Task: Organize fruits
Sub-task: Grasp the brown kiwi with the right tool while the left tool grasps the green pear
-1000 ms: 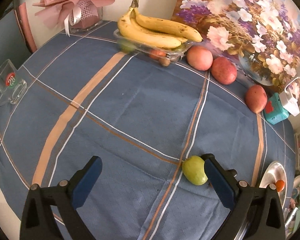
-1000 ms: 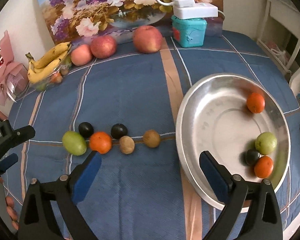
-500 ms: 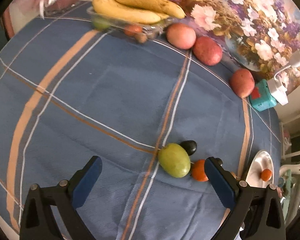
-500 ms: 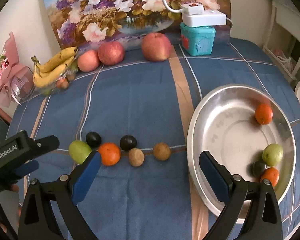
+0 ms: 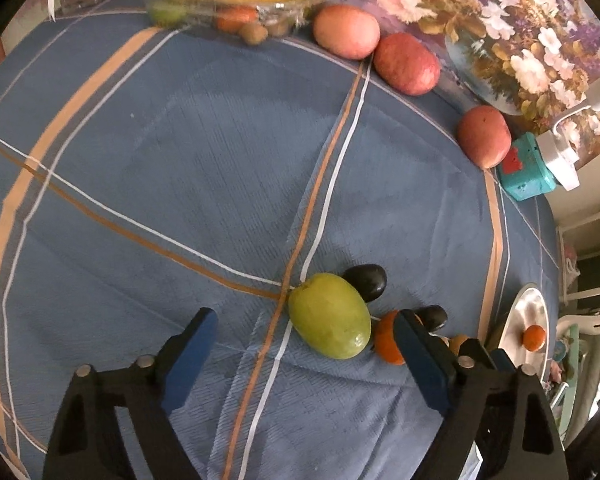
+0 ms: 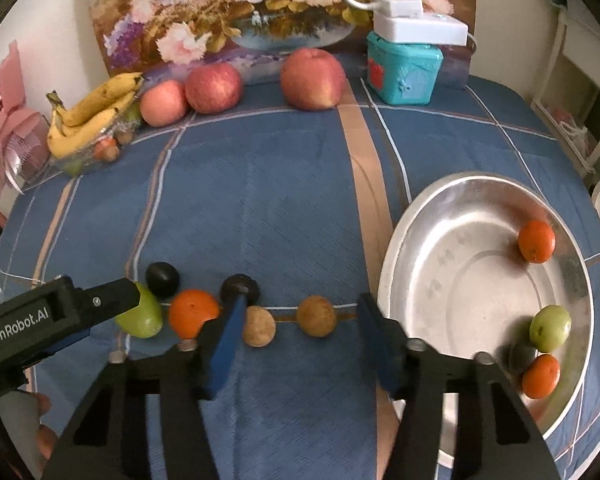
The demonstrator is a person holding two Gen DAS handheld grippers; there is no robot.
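Observation:
A row of small fruits lies on the blue checked cloth: a green fruit (image 5: 330, 316) (image 6: 140, 318), a dark plum (image 6: 162, 279), an orange (image 6: 194, 314), a second dark plum (image 6: 240, 286) and two brown fruits (image 6: 259, 326) (image 6: 316, 316). My left gripper (image 5: 304, 316) (image 6: 60, 312) points down over the green fruit. Its jaws are closing with the fruit between them, the pads clear of it. My right gripper (image 6: 302, 301) is closing too, with both brown fruits between its jaws, untouched. The silver bowl (image 6: 392, 264) at the right holds two oranges, a green fruit and a dark one.
Three apples (image 6: 312, 78) line the back edge before a flower painting (image 6: 260, 4). Bananas (image 6: 88, 116) lie on a clear tray at the back left beside a pink bouquet (image 6: 8, 140). A teal box (image 6: 404, 72) carries a white power strip.
My left gripper has come down over the green fruit and its jaws have narrowed. The right gripper's jaws have narrowed a lot and now frame the two brown fruits.

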